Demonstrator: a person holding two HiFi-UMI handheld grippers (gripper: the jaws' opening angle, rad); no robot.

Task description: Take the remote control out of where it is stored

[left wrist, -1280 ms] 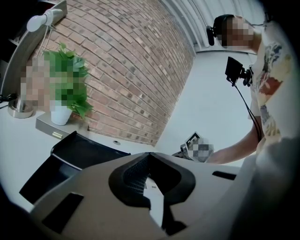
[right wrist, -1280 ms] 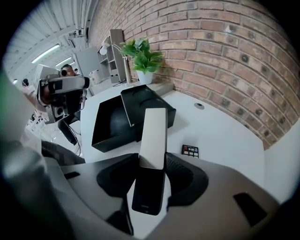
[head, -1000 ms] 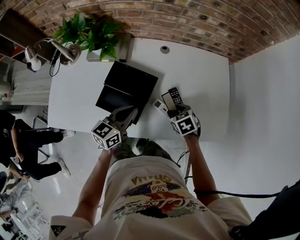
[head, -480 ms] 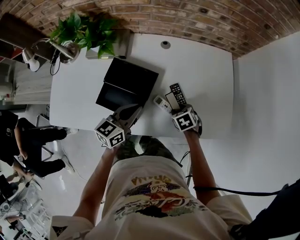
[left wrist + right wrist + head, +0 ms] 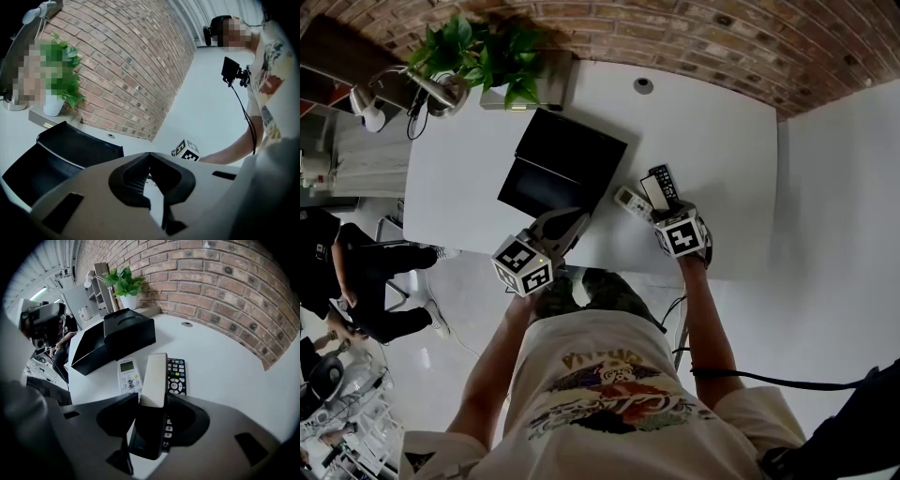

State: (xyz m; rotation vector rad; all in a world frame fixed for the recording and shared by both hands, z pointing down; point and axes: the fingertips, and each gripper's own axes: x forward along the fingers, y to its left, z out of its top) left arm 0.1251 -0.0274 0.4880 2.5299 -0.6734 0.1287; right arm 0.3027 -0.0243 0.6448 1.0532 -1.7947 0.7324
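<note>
We held the right gripper point(image 5: 151, 401) at the near edge of the white bench point(image 5: 225, 371). Its fingers were clamped on the slim dark remote control with a glossy face point(image 5: 154, 378), which was well outside the box. Just beyond it lay a black remote with coloured buttons point(image 5: 177, 376) and, beside that, a white remote with a small display point(image 5: 128, 375). The left gripper point(image 5: 149, 157) hovered near the bench edge, its fingers closed on nothing. Farther back sat the open black storage box point(image 5: 117, 336), then a potted green plant point(image 5: 124, 282) and the red brick wall point(image 5: 220, 282).
</note>
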